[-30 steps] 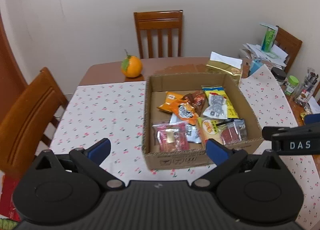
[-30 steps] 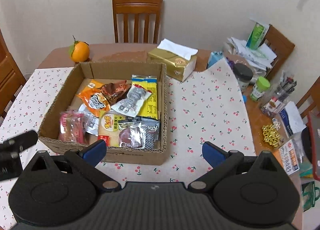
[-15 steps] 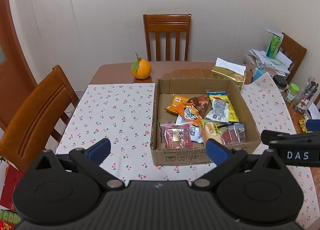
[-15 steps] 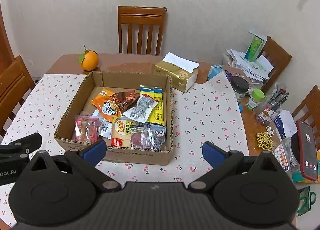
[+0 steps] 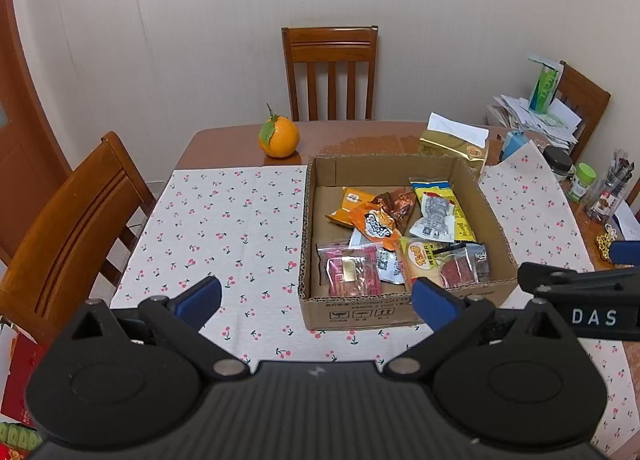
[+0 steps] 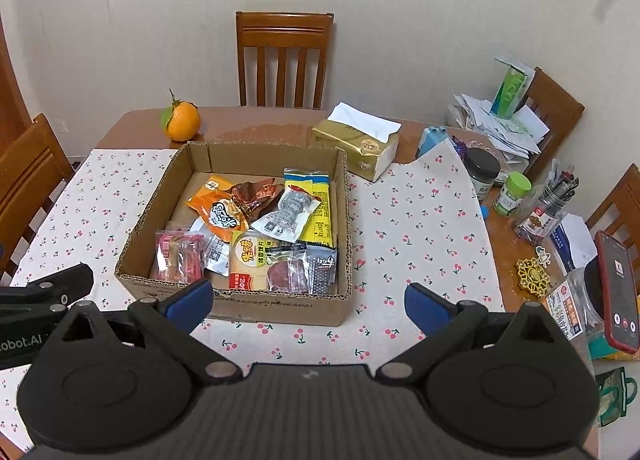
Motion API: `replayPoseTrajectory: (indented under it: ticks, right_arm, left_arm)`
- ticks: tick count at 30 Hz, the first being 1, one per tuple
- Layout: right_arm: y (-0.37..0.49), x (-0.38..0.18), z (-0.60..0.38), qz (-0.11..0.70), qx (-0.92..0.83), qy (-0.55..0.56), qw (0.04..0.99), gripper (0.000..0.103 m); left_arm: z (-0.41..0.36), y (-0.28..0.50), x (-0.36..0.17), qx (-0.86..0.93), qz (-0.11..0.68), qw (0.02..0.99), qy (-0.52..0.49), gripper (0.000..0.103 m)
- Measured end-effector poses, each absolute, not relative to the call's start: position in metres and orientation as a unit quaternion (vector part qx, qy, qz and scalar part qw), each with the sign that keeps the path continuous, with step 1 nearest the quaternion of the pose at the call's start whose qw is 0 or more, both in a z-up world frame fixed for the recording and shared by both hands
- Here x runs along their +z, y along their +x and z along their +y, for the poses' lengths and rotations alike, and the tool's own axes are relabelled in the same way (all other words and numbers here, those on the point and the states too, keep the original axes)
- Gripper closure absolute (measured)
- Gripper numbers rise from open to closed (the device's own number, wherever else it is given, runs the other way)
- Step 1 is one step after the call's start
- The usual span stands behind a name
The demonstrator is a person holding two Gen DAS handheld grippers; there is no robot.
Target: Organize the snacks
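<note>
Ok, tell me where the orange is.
The orange sits on bare wood at the table's far left in both views, just beyond the cardboard box's far-left corner.

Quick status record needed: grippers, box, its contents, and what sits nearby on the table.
left gripper: open, empty, short of the box
right gripper: open, empty
cardboard box: on the cherry-print cloth, top open
snack packets: all inside box, overlapping
orange: on bare table beyond box
tissue pack: beyond box's far right corner
</note>
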State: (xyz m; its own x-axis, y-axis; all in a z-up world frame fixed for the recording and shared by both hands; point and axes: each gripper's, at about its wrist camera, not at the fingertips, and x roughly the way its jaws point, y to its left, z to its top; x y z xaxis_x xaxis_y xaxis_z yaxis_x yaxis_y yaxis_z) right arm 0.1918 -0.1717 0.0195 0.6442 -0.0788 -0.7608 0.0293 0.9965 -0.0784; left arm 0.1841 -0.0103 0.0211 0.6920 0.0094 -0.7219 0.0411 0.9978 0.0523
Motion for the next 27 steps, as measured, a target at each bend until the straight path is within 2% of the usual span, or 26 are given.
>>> replayPoseTrajectory:
  ticks: [27]
  right_arm:
    - [0.1914,0.021,-0.1722,0.421,-0.029,-0.027,0.906,0.0]
  left_arm:
    - [-0.0129,0.1853,0.0233,-0.007,0.394,0.918,0.041,0.002]
